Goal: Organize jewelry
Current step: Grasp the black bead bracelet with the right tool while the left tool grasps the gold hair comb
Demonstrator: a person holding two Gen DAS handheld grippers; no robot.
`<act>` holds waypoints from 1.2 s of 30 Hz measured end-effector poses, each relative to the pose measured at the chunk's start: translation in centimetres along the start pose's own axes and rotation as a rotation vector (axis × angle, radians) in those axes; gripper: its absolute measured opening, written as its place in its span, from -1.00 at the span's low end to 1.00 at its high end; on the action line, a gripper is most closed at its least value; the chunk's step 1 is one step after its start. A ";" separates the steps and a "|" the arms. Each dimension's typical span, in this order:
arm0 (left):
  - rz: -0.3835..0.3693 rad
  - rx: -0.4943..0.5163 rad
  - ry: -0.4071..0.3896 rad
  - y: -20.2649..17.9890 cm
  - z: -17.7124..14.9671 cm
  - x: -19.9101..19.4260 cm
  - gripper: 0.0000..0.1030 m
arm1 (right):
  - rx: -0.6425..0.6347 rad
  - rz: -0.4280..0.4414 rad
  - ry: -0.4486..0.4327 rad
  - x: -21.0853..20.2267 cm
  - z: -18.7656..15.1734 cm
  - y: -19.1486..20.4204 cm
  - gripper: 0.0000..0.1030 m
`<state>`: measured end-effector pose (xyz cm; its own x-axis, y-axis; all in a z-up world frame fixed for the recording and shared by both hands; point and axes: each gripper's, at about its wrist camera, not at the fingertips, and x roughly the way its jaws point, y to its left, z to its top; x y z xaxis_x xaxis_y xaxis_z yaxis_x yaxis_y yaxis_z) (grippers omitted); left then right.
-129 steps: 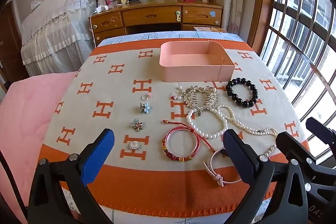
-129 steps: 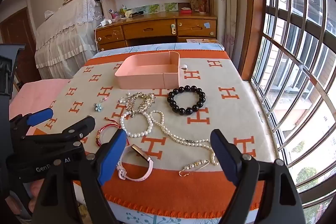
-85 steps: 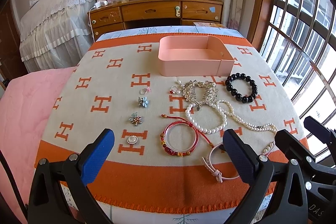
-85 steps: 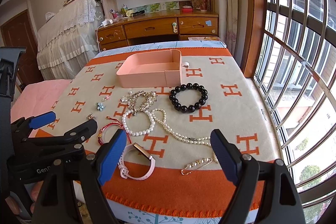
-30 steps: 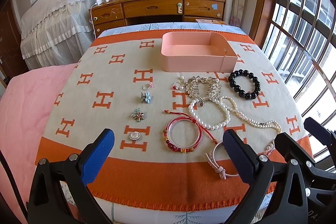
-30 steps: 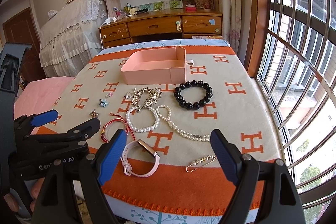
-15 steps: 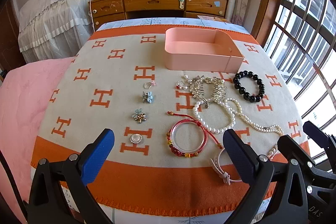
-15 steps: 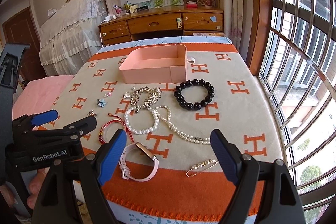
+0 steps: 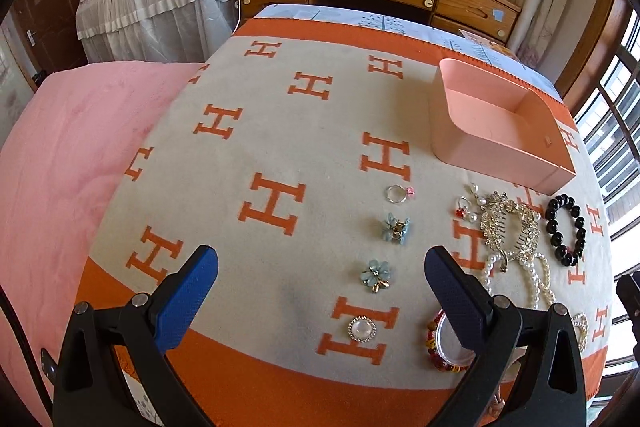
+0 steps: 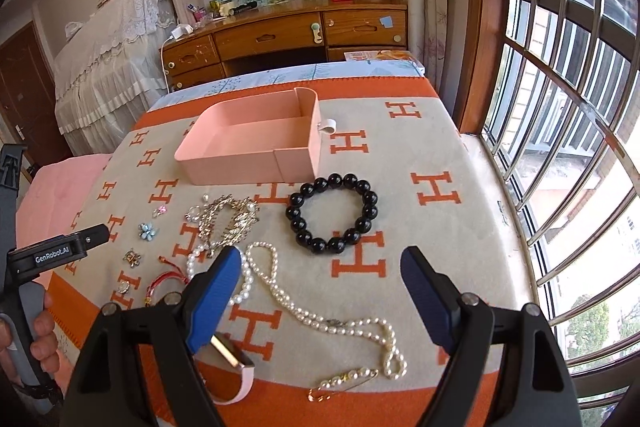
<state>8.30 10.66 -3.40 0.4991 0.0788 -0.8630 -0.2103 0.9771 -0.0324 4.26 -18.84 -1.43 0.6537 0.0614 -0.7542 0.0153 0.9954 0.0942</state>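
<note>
Both grippers held apart, grasping nothing: my left gripper (image 9: 320,281) low in its frame, my right gripper (image 10: 320,285) likewise. Items on the H-patterned blanket (image 9: 240,155): pink tray (image 9: 496,147), upper right of left view; black bead bracelet (image 10: 332,215), centre of right view; pearl necklace (image 10: 320,315) below it; flower brooch (image 9: 376,275) and round brooch (image 9: 362,327) between my left fingers.

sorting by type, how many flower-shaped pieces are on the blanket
2, both left of the gold comb: a pale blue flower clip nearer the pink tray, and a blue-gold flower brooch nearer the camera.
</note>
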 end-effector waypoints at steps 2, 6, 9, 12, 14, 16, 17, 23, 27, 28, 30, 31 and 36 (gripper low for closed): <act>0.014 0.006 -0.001 0.0 0.4 0.4 0.98 | -0.002 -0.014 0.017 0.8 0.9 -0.7 0.60; 0.013 0.040 0.004 -0.7 1.5 1.1 0.98 | 0.032 -0.008 0.083 3.3 2.7 -2.7 0.60; -0.008 0.067 0.021 -1.7 2.1 1.8 0.98 | 0.080 -0.003 0.142 5.5 3.8 -4.3 0.60; -0.036 0.086 0.054 -2.9 2.7 3.0 0.98 | 0.113 -0.015 0.200 7.8 4.4 -5.6 0.33; -0.055 0.105 0.082 -3.8 2.9 3.7 0.98 | 0.107 -0.019 0.238 9.2 4.5 -5.7 0.17; -0.072 0.130 0.103 -5.0 3.1 4.3 0.98 | 0.074 -0.034 0.257 10.2 4.5 -5.5 0.06; -0.077 0.143 0.111 -5.5 3.1 4.6 0.98 | 0.055 -0.044 0.266 10.6 4.4 -5.1 0.01; -0.105 0.266 0.091 -9.4 3.2 4.4 0.98 | -0.053 -0.096 0.229 11.4 3.9 -3.8 -0.52; -0.139 0.416 0.062 -12.4 2.4 3.9 0.83 | -0.036 -0.060 0.224 11.0 3.7 -4.4 -0.70; -0.144 0.445 0.065 -13.1 2.2 3.8 0.78 | -0.025 -0.049 0.222 10.8 3.6 -4.7 -0.70; -0.168 0.468 0.080 -14.2 1.8 3.6 0.78 | -0.005 -0.031 0.217 10.4 3.2 -5.3 -0.70; -0.189 0.475 0.091 -14.7 1.6 3.4 0.78 | 0.005 -0.022 0.215 10.1 3.0 -5.6 -0.70; -0.230 0.498 0.095 -16.8 1.2 2.5 0.75 | 0.051 0.023 0.196 9.3 2.1 -6.3 -0.70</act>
<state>14.05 -5.32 -4.39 0.4024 -0.1427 -0.9043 0.3293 0.9442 -0.0025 11.87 -24.66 -7.64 0.4947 0.1017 -0.8631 0.0435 0.9890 0.1415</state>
